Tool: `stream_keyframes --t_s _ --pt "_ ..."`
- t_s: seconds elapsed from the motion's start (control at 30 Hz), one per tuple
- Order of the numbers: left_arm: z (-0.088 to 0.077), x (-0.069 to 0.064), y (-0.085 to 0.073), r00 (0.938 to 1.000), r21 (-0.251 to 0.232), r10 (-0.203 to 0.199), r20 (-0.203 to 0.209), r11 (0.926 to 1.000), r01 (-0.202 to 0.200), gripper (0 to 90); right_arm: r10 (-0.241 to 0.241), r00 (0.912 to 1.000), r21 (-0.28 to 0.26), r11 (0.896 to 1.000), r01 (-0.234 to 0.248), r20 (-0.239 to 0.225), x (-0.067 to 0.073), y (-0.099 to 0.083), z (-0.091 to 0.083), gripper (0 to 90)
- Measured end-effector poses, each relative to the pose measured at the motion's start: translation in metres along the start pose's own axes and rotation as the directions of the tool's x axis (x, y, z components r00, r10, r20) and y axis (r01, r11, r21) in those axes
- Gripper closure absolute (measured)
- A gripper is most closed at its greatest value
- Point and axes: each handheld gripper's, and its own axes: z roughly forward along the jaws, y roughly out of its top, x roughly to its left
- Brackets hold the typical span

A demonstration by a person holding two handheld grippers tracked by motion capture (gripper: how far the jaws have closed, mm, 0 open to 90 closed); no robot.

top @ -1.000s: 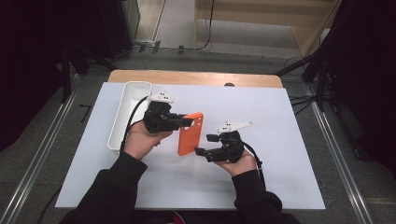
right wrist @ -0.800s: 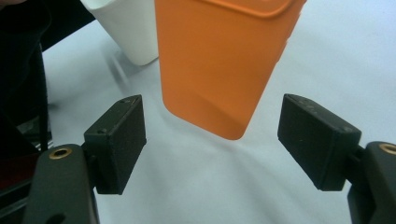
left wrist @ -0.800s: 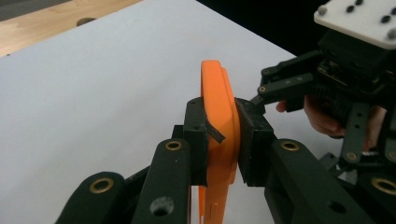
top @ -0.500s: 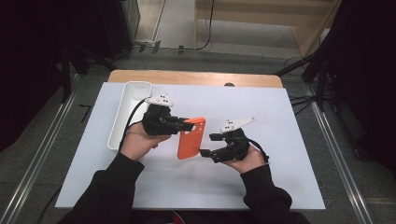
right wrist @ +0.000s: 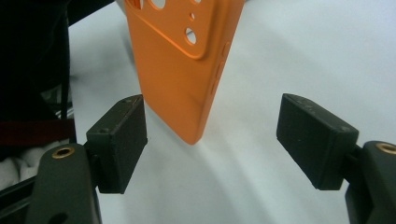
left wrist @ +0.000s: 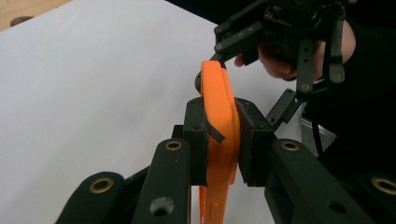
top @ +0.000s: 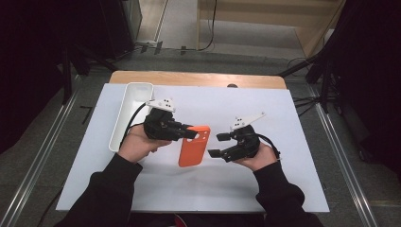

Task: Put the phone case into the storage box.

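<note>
The left hand-held gripper point(top: 191, 134) pinches the orange phone case point(top: 194, 147) mid-desk, its lower end free. The right hand-held gripper point(top: 216, 144), jaws spread, sits just beside it; the second grasp remains.

A long white tray point(top: 124, 109) lies along the left edge of the white sheet point(top: 265, 189) that covers most of the surface, its length running away from the person. Beyond the sheet's far edge a strip of bare wooden surface point(top: 189, 78) shows, with a small dark round spot point(top: 231, 86) on it just at the sheet's border. Around the surface lies grey floor point(top: 331, 156), with metal rails point(top: 42, 156) along both sides, loose cables point(top: 302, 61) and a pale wooden frame point(top: 265, 14) farther back.
</note>
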Motion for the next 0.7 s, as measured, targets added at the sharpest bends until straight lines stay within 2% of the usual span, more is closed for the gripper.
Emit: stream_keyframes --t_s 0.07,0.37,0.43,0.53,0.7 --pt "0.0 -0.001 0.0 1.0 0.0 0.002 0.007 1.0 -0.002 76.2 -0.025 0.9996 0.017 1.0 0.025 -0.015 0.0 0.001 -0.005 23.3" --pt "0.001 -0.005 -0.001 0.9985 0.025 0.039 0.038 0.9989 -0.04 76.1 -0.051 0.9985 0.027 0.998 0.052 -0.017 -0.001 0.005 -0.011 23.9" --pt "0.001 -0.006 -0.001 0.9978 0.028 0.042 0.051 0.9987 -0.044 76.1 -0.061 0.9979 0.034 0.997 0.062 -0.022 -0.001 0.007 -0.012 23.9" --pt "0.002 -0.008 -0.001 0.9957 0.032 0.072 0.058 0.9967 -0.074 76.1 -0.078 0.9963 0.039 0.996 0.08 -0.037 -0.002 0.009 -0.014 24.6" --pt "0.005 -0.009 -0.002 0.9935 0.048 0.084 0.077 0.995 -0.088 76.1 -0.09 0.9949 0.053 0.994 0.093 -0.044 -0.002 0.011 -0.016 25.1"
